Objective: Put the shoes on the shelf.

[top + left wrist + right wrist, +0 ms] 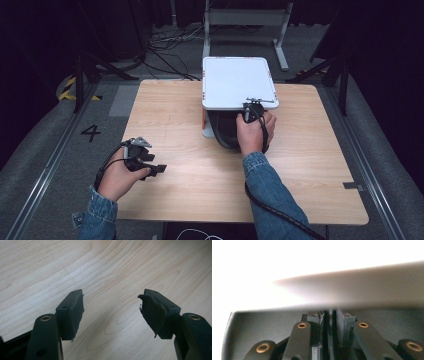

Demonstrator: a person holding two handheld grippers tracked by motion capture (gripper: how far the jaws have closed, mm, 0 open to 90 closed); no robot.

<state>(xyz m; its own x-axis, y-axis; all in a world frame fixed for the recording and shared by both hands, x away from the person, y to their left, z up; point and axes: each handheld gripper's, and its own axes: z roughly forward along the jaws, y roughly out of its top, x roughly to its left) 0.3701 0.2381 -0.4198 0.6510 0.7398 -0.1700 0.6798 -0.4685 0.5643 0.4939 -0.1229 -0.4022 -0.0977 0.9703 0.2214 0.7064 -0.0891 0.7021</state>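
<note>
Right gripper reaching under a white lid at the far side of the table, left gripper idle and spread near the front-left corner.

From where I stand, the person's right hand (254, 131) holds the right gripper (251, 108) tucked against the front edge of the raised white lid (235, 81) of a boxy appliance, with a dark rounded cavity (225, 129) beneath it. In the right gripper view its jaws are drawn almost together around a thin dark edge, though I cannot tell whether they truly pinch it; the pale underside of the lid (352, 282) looms blurred overhead. The left hand (116, 178) holds the left gripper (159, 169) low over the wooden table (180, 185), well apart from the appliance, jaws wide apart with only bare wood grain (110, 277) between its pads (75, 312).
</note>
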